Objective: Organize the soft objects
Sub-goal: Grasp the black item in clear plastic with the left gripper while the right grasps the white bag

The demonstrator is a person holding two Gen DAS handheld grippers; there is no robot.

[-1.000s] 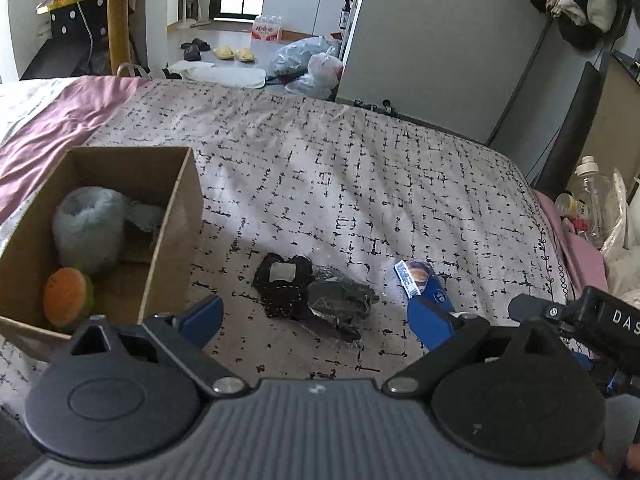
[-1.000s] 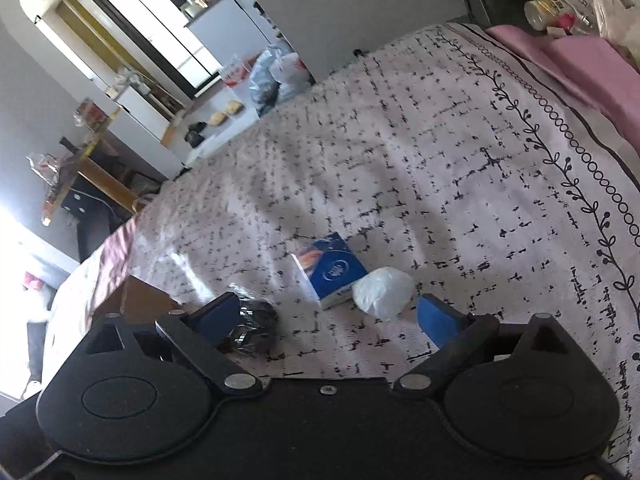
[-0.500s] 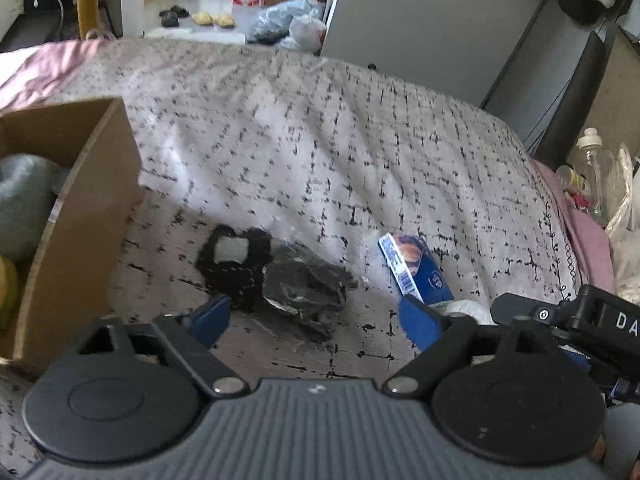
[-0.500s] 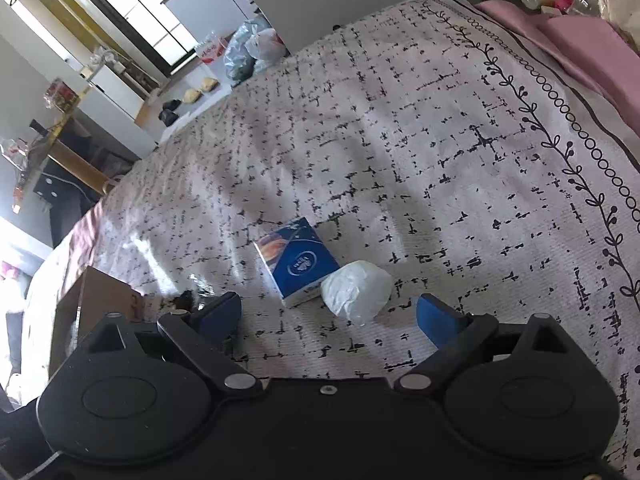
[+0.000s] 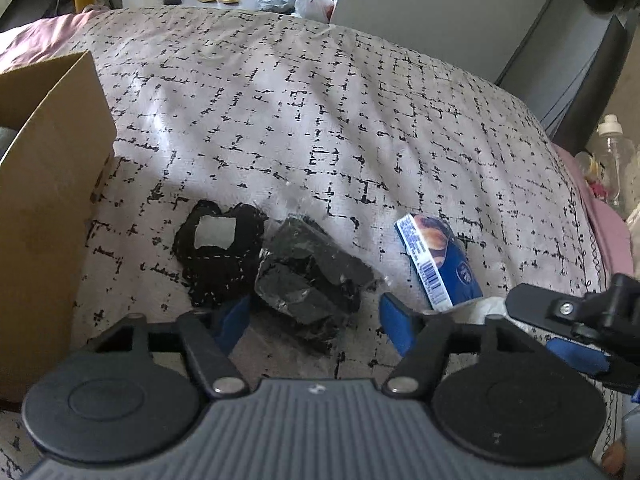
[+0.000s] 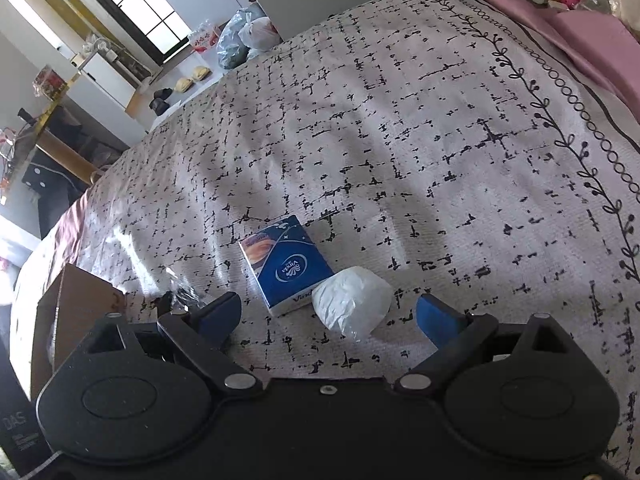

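- The left gripper (image 5: 314, 318) hung low over the bed (image 5: 320, 120), jaws wide apart and holding nothing.
- A dark bundle in clear wrap (image 5: 310, 276) lay on the bed between its blue fingers (image 5: 394, 322), nearer the left one; whether either finger touched it could not be told.
- A black cloth (image 5: 220, 252) with a pale patch lay just left of the bundle, touching it.
- A cardboard box (image 5: 44, 200) stood on the bed at the left, well apart from the cloth.
- A blue tissue pack (image 5: 438, 260) lay to the right of the bundle, apart from it.
- The right gripper (image 6: 328, 314) was also low over the bed, jaws wide apart and empty.
- A white wad (image 6: 352, 304) lay on the bed between its fingers, right of centre, touching neither.
- The tissue pack (image 6: 286, 262) lay just beyond the wad on its left, touching it.
- In the right wrist view the box (image 6: 72, 312) showed at the lower left edge.
- In the left wrist view the right gripper (image 5: 576, 316) sat at the lower right, with the wad (image 5: 480, 308) partly hidden behind the left gripper's finger.
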